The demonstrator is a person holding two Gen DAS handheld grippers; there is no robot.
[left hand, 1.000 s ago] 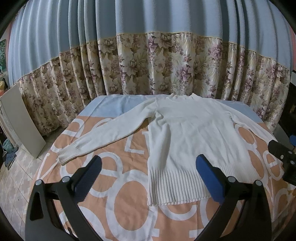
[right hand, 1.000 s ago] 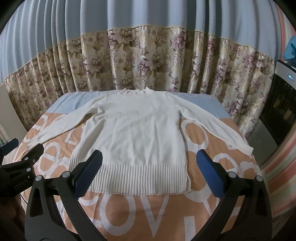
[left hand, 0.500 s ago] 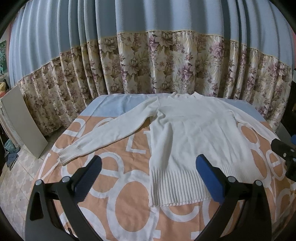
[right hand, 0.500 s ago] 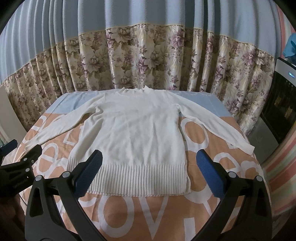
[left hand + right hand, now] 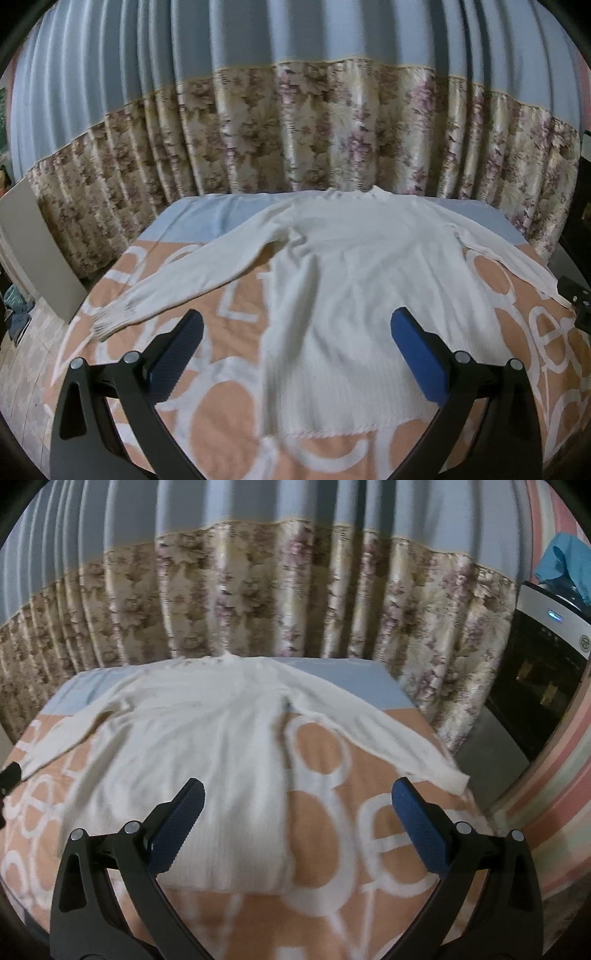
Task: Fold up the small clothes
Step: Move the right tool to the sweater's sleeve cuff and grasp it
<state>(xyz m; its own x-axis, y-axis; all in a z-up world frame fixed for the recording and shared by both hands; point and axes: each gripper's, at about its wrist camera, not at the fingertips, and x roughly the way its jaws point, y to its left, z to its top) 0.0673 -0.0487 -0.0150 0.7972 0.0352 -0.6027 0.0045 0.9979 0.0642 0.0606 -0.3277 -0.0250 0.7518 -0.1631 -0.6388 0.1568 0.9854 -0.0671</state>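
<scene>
Both my grippers, left (image 5: 291,354) and right (image 5: 295,830), are spread wide and empty, hovering over the near end of the white knit sweater (image 5: 354,295), which lies flat on the peach-and-white bedspread (image 5: 229,406) with its collar toward the floral curtain (image 5: 295,129). It's soft, light, floppy knit that should drape and stretch, so I'd pinch the ribbed hem corners or a cuff. Left view shows the left sleeve's ribbed cuff (image 5: 110,317); right view shows the right sleeve end (image 5: 450,775) near the bed edge and a dark appliance (image 5: 535,672).

White sweater (image 5: 207,753) flat on orange bedspread (image 5: 354,853), right gripper (image 5: 295,827) spread above
</scene>
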